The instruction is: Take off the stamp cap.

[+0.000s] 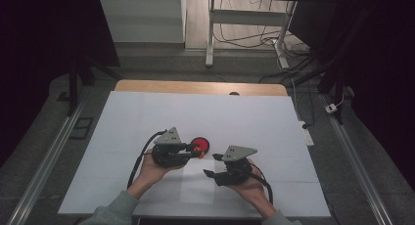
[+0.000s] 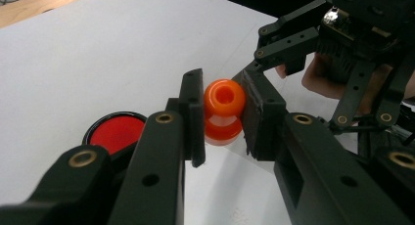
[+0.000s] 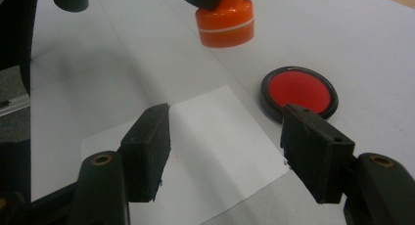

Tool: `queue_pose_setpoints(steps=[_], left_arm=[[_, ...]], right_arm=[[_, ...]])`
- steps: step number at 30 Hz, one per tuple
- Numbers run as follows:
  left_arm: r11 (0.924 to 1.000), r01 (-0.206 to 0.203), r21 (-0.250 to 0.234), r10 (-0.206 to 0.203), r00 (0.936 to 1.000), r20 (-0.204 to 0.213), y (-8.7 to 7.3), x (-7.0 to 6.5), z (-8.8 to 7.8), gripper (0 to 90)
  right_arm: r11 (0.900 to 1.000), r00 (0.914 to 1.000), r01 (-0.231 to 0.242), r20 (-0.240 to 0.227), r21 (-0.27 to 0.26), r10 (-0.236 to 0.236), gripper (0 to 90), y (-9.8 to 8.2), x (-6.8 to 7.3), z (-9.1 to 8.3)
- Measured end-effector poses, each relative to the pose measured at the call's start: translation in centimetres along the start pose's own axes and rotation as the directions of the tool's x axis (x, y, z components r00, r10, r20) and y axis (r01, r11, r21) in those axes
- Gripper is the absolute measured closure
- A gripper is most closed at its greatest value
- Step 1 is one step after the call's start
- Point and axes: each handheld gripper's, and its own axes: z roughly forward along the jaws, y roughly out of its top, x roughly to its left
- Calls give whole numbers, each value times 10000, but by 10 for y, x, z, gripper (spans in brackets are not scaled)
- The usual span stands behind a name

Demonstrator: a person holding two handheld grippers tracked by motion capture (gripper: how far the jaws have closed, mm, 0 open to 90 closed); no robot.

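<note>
Clamping one orange stamp (image 2: 223,111), left gripper (image 2: 221,112); right gripper (image 3: 225,154) wide, empty; one red ink pad (image 3: 298,92).

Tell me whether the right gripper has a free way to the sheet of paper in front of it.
Probably yes. The right gripper hangs open just above the sheet of paper, nothing between them. The orange stamp, held by the left gripper, hovers beyond the sheet's far edge.
</note>
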Motion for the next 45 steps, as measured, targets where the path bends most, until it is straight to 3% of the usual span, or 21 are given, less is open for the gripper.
queue_pose_setpoints(steps=[17,27,39,45], left_arm=[[9998,-42,179,40,9999,102,-2,-1,5,716],[9996,-60,279,53,9997,249,-3,-2,9,716],[9996,-63,289,56,9997,246,-3,-3,9,715],[9995,-26,308,18,9997,238,-3,-2,9,716]], right_arm=[[9999,9998,156,85,28,-156,350,5,3,14],[9991,9989,298,368,-297,-287,365,8,3,19],[9980,9977,529,448,-353,-513,419,12,7,28],[9965,9964,689,518,-471,-665,493,13,8,27]])
